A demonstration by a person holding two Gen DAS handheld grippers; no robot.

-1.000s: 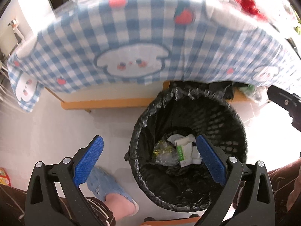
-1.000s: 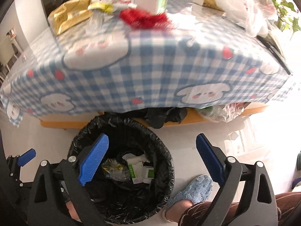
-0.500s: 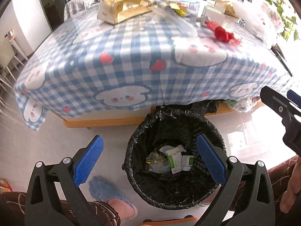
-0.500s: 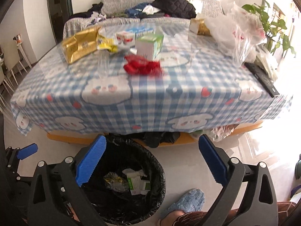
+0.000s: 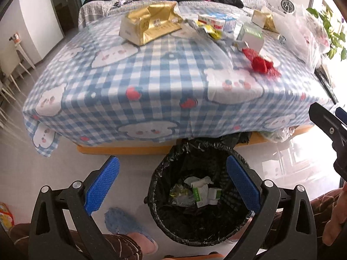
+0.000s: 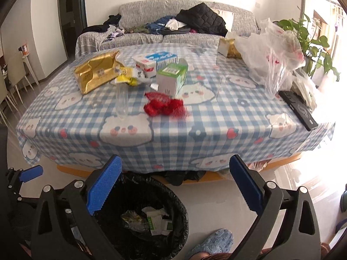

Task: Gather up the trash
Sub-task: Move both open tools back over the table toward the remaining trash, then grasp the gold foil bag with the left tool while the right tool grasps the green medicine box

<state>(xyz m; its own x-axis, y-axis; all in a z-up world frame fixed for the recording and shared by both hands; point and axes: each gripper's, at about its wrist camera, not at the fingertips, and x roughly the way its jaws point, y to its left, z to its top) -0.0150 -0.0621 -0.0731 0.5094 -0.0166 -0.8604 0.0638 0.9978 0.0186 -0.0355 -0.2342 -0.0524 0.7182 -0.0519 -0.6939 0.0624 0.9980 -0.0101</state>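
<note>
Two gaping grippers (image 5: 172,182); one bin (image 5: 201,195)

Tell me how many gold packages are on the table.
2. A large crumpled gold package lies at the table's far left, beside the yellow wrapper. A smaller gold package sits at the far right, by the plastic bag, which may hide more.

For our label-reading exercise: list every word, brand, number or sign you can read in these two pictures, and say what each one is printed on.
No text reads clearly enough to quote.
Gold package: dark print on a pale label, too blurred.
Blue-and-white carton: lettering blurred.
Green-and-white box: print too small.
Yellow wrapper: unreadable.
Green-and-white boxes in the trash bin: markings too small.
Round dark emblem on a clear bag: a sign, details unreadable.
</note>
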